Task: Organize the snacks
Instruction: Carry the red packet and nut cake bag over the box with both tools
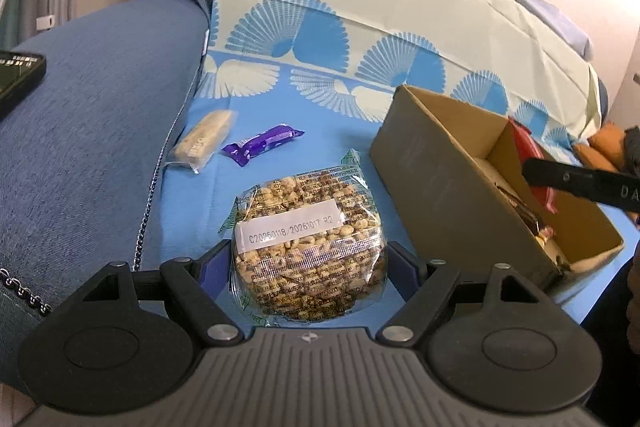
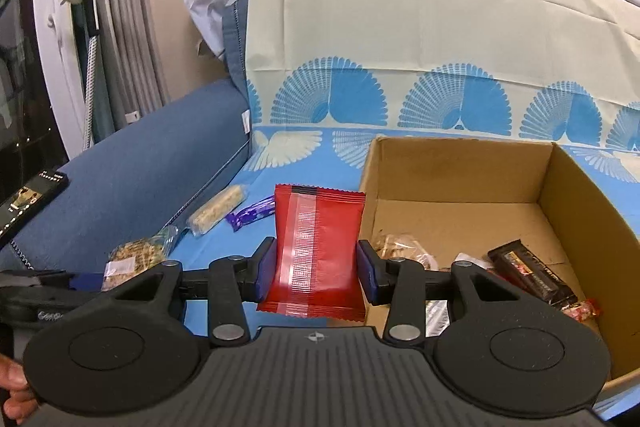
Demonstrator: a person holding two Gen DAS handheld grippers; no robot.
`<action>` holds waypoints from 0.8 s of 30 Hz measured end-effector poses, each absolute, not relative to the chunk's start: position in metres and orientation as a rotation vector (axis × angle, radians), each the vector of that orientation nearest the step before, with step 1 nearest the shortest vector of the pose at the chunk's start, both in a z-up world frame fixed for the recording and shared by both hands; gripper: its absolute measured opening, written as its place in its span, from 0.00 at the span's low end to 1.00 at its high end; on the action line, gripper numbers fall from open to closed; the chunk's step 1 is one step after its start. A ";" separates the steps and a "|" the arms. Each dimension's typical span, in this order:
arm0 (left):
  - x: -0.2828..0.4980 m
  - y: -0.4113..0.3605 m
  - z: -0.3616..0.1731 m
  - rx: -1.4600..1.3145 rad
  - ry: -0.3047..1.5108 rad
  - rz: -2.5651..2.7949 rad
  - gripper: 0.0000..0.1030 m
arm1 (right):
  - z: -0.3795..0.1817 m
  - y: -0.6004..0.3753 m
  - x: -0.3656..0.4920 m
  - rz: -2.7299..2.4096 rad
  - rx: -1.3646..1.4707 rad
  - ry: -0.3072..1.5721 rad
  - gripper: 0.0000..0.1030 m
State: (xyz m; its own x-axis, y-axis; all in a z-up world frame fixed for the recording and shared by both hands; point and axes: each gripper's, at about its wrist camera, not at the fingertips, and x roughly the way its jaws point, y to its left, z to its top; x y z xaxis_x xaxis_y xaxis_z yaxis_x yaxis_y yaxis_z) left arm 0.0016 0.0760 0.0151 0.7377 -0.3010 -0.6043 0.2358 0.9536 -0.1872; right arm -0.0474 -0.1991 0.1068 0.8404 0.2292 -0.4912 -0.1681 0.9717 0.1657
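Carry the red snack packet (image 2: 316,251), clamped upright in the right tool (image 2: 316,269), over the near wall of the cardboard box (image 2: 460,171) before release. The left tool (image 1: 308,259) grips the round puffed-grain cake pack (image 1: 308,247), left of the box. Both wrappers are glossy, crinkly film.

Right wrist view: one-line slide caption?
Right gripper holds a red packet beside the cardboard box.

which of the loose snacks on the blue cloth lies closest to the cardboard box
The purple wrapped bar; the pale cereal bar lies beyond it, against the sofa cushion, farther from the cardboard box.
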 end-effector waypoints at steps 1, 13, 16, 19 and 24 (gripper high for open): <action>0.001 0.073 0.016 -0.095 0.692 -0.289 0.82 | 0.107 -0.203 -0.048 0.208 0.120 0.531 0.43; 0.005 0.013 0.038 -0.003 0.731 -0.306 0.82 | 0.110 -0.260 -0.053 0.066 0.222 0.502 0.43; 0.010 -0.010 0.052 0.013 0.708 -0.335 0.82 | 0.108 -0.275 -0.053 0.006 0.263 0.505 0.43; 0.017 -0.036 0.067 0.011 0.686 -0.366 0.82 | 0.107 -0.287 -0.053 -0.044 0.298 0.503 0.43; 0.024 -0.081 0.088 0.019 0.639 -0.433 0.82 | 0.108 -0.296 -0.056 -0.101 0.294 0.471 0.43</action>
State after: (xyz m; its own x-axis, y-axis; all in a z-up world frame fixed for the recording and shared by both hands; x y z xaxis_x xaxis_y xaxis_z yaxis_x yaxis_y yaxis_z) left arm 0.0241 -0.0809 0.0883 0.7165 -0.3859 -0.5812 0.3972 0.9105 -0.1149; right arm -0.0561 -0.2961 0.1076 0.8868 -0.0278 -0.4612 0.1629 0.9529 0.2557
